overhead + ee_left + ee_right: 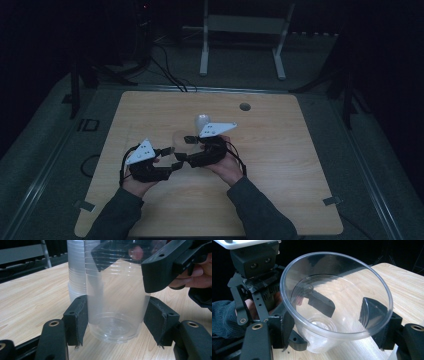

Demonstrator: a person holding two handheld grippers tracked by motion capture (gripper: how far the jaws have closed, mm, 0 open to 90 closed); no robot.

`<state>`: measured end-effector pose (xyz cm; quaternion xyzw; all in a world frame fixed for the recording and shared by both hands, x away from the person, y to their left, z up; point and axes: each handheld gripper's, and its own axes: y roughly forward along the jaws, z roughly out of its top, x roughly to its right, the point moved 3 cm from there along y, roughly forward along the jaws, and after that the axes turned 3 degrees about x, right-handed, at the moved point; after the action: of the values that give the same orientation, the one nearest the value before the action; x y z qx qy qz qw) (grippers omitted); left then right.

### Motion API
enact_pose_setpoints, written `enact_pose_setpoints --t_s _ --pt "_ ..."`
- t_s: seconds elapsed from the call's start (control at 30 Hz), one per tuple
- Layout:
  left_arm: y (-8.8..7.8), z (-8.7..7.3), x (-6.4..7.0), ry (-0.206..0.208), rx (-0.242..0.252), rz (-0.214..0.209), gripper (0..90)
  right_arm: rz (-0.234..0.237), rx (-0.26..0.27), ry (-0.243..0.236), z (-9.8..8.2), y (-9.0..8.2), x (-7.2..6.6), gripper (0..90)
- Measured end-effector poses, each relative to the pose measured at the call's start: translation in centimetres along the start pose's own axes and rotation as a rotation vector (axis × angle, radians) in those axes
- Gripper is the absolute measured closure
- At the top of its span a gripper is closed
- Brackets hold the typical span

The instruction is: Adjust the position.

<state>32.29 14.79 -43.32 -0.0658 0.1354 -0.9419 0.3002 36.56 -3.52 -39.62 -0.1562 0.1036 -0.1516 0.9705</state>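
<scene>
Sleeved forearms reach over the near edge of a pale wooden table [280, 150] in a dark room. Near its middle, the left gripper [115, 315] clamps a clear cup [115, 302] low down; the right gripper [337, 312] clamps its upper wall. Behind it, the left gripper view reveals a cup stack [75, 272].

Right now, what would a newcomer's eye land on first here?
The clear plastic cup at mid-table, clamped low down between the left claw pads. The right claw grips the same cup higher up, near its rim. Just behind it stands a stack of cups on the wooden table.
</scene>
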Motion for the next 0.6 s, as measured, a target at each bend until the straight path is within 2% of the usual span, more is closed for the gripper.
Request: enact_pose_setpoints --t_s 0.27,0.37,0.6 --pt "-0.1 0.01 0.01 -0.004 0.026 0.008 42.2 0.014 0.028 0.016 0.0 -0.08 0.03 26.1" --pt "-0.04 -0.04 0.01 -0.013 0.04 0.018 42.3 0.024 0.051 0.039 0.04 -0.1 0.04 22.7" --pt "0.13 -0.13 0.16 -0.026 0.064 0.016 42.4 0.044 0.109 0.09 0.2 -0.21 0.31 21.4"
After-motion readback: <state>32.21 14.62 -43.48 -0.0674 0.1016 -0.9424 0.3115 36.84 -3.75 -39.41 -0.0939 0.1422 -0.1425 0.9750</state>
